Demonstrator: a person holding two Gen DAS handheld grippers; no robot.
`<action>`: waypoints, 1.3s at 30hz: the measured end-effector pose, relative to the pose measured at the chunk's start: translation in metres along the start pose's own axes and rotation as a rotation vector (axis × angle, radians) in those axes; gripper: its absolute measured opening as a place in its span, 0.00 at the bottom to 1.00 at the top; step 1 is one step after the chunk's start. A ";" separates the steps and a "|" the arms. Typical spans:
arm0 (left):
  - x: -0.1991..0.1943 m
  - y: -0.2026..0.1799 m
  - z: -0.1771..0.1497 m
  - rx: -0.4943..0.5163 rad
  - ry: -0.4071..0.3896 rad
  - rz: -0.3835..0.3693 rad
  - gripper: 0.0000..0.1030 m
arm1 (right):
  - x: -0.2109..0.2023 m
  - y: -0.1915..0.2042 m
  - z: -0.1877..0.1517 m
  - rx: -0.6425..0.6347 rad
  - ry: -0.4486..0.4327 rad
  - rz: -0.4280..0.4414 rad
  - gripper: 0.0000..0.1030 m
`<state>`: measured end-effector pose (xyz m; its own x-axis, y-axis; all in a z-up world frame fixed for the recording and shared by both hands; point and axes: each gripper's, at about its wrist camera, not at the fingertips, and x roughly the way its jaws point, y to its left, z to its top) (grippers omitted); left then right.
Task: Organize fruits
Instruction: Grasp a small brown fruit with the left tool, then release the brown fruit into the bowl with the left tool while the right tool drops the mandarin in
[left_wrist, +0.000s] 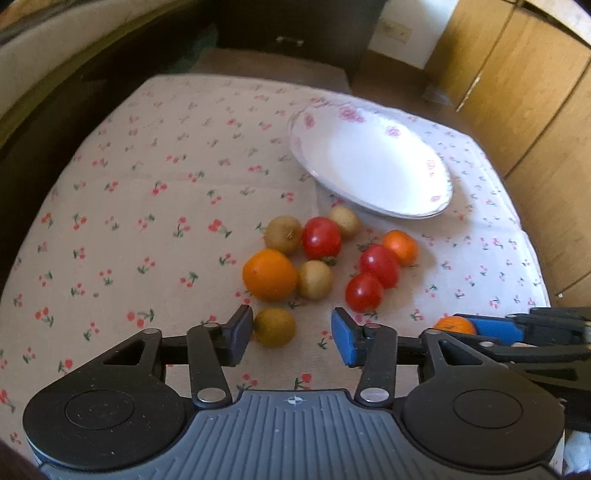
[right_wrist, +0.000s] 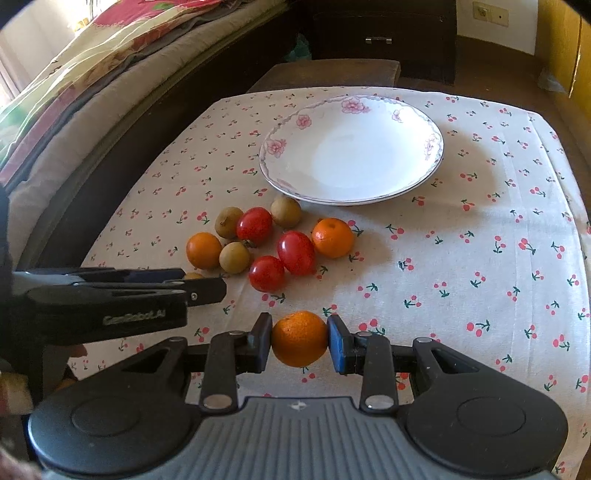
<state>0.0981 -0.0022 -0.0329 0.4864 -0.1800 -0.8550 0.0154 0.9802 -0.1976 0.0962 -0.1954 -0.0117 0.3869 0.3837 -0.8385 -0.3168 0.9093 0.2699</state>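
Right hand-held gripper (right_wrist: 300, 343) clamps an orange (right_wrist: 300, 338) just above the surface (right_wrist: 461, 258), w/ the left hand-held gripper (left_wrist: 291, 334) partly open, a small tan fruit (left_wrist: 274, 326) loose between its pads, touching neither. Beyond sits a white flowered plate (right_wrist: 424, 122), bare. Near its front edge lie the loose fruit: 2 oranges, 3 red tomatoes (right_wrist: 295, 252), tan ones.

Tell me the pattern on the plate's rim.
Pink flowers on the white plate, clearest in the right wrist view.

Small orange (right_wrist: 300, 339) clamped between jaws, other fruits – tomatoes (right_wrist: 295, 252), longans (right_wrist: 234, 257) – clustered before empty floral plate (right_wrist: 280, 146)
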 end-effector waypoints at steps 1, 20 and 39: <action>0.003 0.000 0.000 -0.003 0.008 0.007 0.49 | 0.000 0.000 0.000 0.001 -0.001 -0.001 0.32; -0.019 -0.012 0.014 0.004 -0.065 -0.001 0.33 | -0.012 -0.005 0.024 0.019 -0.073 -0.024 0.32; 0.026 -0.035 0.085 0.005 -0.099 -0.049 0.33 | 0.026 -0.039 0.092 0.081 -0.105 -0.068 0.33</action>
<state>0.1840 -0.0344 -0.0075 0.5688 -0.2194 -0.7927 0.0459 0.9707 -0.2357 0.1979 -0.2057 -0.0007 0.4949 0.3316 -0.8032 -0.2176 0.9422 0.2549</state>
